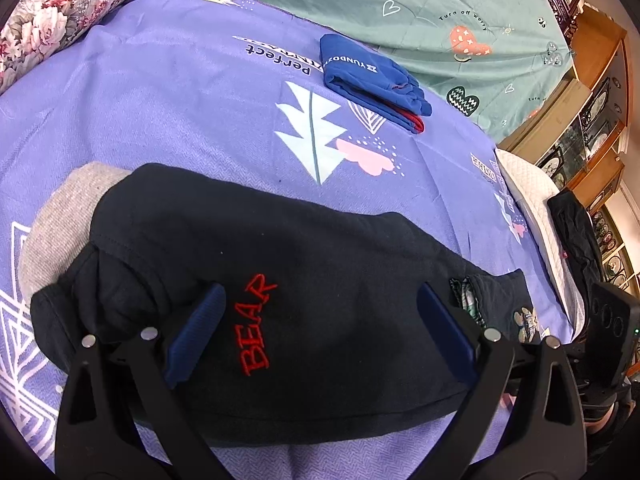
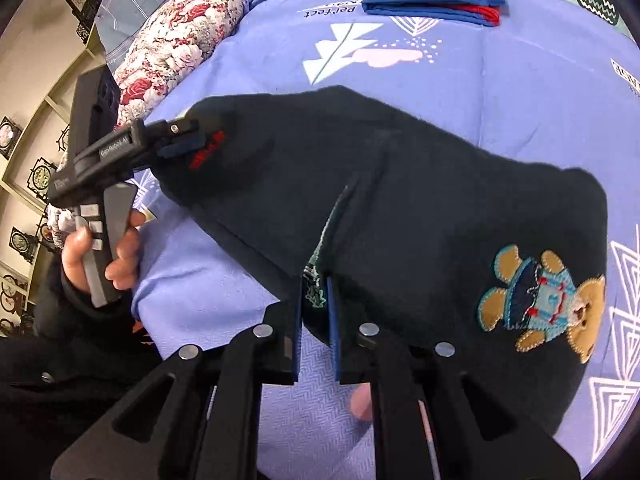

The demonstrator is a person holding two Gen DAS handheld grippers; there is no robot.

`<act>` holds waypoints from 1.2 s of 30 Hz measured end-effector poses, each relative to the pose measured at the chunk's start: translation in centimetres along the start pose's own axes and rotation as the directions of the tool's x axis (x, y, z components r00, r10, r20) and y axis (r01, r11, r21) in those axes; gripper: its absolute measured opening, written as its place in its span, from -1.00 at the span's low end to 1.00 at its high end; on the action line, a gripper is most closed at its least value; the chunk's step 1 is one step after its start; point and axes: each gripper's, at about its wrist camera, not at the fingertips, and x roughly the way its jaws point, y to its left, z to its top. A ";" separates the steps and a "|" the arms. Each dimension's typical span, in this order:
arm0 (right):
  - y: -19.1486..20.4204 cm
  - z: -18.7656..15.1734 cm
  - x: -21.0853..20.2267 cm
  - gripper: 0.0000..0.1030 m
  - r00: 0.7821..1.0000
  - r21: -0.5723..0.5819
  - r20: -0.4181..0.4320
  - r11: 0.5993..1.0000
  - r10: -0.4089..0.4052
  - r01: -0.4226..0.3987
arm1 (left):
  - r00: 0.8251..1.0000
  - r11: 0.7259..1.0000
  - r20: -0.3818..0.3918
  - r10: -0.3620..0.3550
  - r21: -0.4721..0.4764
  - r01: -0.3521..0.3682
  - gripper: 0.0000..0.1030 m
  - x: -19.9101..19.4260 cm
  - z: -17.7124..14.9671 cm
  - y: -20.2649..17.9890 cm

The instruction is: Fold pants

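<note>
A bed covered by a purple printed sheet fills both views, with a green sheet behind it and a floral pillow at one corner. Wooden shelves are cut off by the fisheye edge in the left wrist view, and their contents are too small to make out.

The black pants lie across the near part of the purple sheet. A grey garment is partly hidden under their end, seen in the left wrist view only. The red "BEAR" lettering is read clearly there, while in the right wrist view it is blurred. The bear patch is shown in full by the right wrist view only; in the other it is largely hidden behind a finger. Folded blue pants rest farther back, apart from the black pair.

The left gripper is held wide apart over the pants, the lettering between its fingers, nothing clamped. The right gripper is clenched on a raised fold of the pants near their front edge. A hand is seen on the left gripper's handle; the person's sleeve below it is dark and hard to make out.
</note>
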 end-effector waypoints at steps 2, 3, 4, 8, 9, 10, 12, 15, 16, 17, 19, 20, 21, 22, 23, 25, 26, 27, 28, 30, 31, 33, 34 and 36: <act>0.6 0.1 -0.8 -0.52 0.999 -0.034 0.023 0.999 -0.041 0.041 | 1.000 1.000 0.000 0.000 -0.001 0.000 0.90 0.0 0.0 0.0; 0.8 0.2 -1.0 -0.30 0.998 -0.045 0.032 0.997 -0.054 0.055 | 1.000 1.000 0.000 -0.001 -0.001 0.001 0.90 0.0 0.0 0.0; 1.1 0.1 -1.4 -0.28 0.995 -0.064 0.050 0.994 -0.083 0.086 | 1.000 1.000 0.001 -0.002 -0.001 0.002 0.90 0.0 0.0 0.0; 1.9 -0.2 -0.9 -0.27 0.991 -0.121 0.042 0.984 -0.127 0.132 | 1.000 1.000 0.007 -0.004 -0.003 0.004 0.90 -0.1 -0.1 0.0; 2.0 -0.4 -0.7 -0.27 0.990 -0.126 0.037 0.982 -0.134 0.138 | 1.000 1.000 0.006 -0.004 -0.003 0.004 0.90 -0.1 -0.1 0.0; 2.0 -0.4 -0.6 -0.27 0.990 -0.131 0.039 0.981 -0.138 0.142 | 1.000 1.000 0.006 -0.004 -0.003 0.004 0.90 0.0 -0.1 0.0; 2.1 -0.7 -1.1 -0.27 0.988 -0.141 0.051 0.978 -0.146 0.152 | 1.000 1.000 0.006 -0.003 -0.002 0.003 0.90 -0.1 -0.1 0.0; 2.1 -0.7 -1.6 -0.22 0.985 -0.137 0.064 0.977 -0.158 0.166 | 1.000 1.000 0.006 -0.002 -0.002 0.002 0.90 -0.1 -0.2 0.0; 1.7 -0.7 -1.5 -0.22 0.985 -0.123 0.059 0.978 -0.161 0.168 | 1.000 1.000 0.006 -0.003 -0.002 0.003 0.90 -0.1 -0.2 0.0; 1.4 -0.7 -1.4 -0.22 0.987 -0.105 0.055 0.982 -0.152 0.157 | 1.000 1.000 0.006 -0.003 -0.002 0.003 0.90 -0.1 -0.2 0.0; 0.8 -0.8 -1.5 -0.22 0.989 -0.078 0.057 0.987 -0.139 0.144 | 1.000 1.000 0.007 -0.003 -0.002 0.003 0.90 -0.1 -0.2 0.0; 0.6 -0.8 -1.6 -0.23 0.989 -0.070 0.060 0.987 -0.138 0.142 | 1.000 1.000 0.006 -0.003 -0.003 0.003 0.90 0.0 -0.2 0.0; 0.4 -0.8 -1.6 -0.33 0.989 -0.064 0.062 0.988 -0.136 0.140 | 1.000 1.000 0.005 -0.002 -0.003 0.002 0.90 0.0 -0.2 0.0; 0.2 -0.8 -1.5 -0.48 0.989 -0.057 0.059 0.989 -0.133 0.136 | 1.000 1.000 0.005 -0.002 -0.002 0.002 0.90 0.0 -0.2 -0.1; 0.0 -0.9 -1.3 -0.74 0.991 -0.053 0.057 0.991 -0.121 0.124 | 1.000 1.000 0.006 -0.002 -0.002 0.002 0.90 0.0 -0.2 -0.1; -0.5 -0.8 -1.0 -0.78 0.995 -0.033 0.060 0.996 -0.084 0.086 | 1.000 1.000 0.007 -0.004 -0.004 0.004 0.90 0.0 -0.2 -0.1; -0.7 -0.6 -1.2 -0.79 0.995 -0.019 0.071 0.998 -0.066 0.067 | 1.000 1.000 0.008 -0.004 -0.005 0.004 0.90 -0.1 -0.2 0.0; -0.6 -0.4 -1.7 -0.79 0.995 -0.011 0.089 0.999 -0.043 0.044 | 1.000 1.000 0.009 -0.004 -0.005 0.004 0.90 -0.1 -0.2 0.0; -0.2 -0.1 -2.5 -0.79 0.993 -0.016 0.113 0.999 -0.030 0.032 | 1.000 1.000 0.009 -0.003 -0.005 0.003 0.90 -0.1 -0.2 0.0; 1.1 0.4 -3.7 -0.79 0.991 -0.051 0.137 0.999 0.003 0.004 | 1.000 1.000 0.007 0.000 -0.004 0.000 0.90 -0.1 -0.2 0.0; 1.6 0.5 -3.8 -0.79 0.990 -0.067 0.138 0.998 0.011 -0.001 | 1.000 1.000 0.008 0.000 -0.003 0.000 0.90 -0.1 -0.2 0.0; 2.2 0.6 -2.9 -0.79 0.994 -0.093 0.110 0.995 -0.015 0.025 | 1.000 1.000 0.009 -0.003 -0.005 0.003 0.90 -0.1 -0.2 0.1; 2.0 0.4 -1.9 -0.79 0.995 -0.090 0.084 0.994 -0.048 0.055 | 1.000 1.000 0.010 -0.004 -0.006 0.004 0.90 -0.1 -0.2 0.1; 1.3 -0.1 -0.2 -0.74 0.996 -0.083 0.042 0.993 -0.084 0.087 | 1.000 1.000 0.011 -0.005 -0.006 0.005 0.90 -0.1 -0.2 0.1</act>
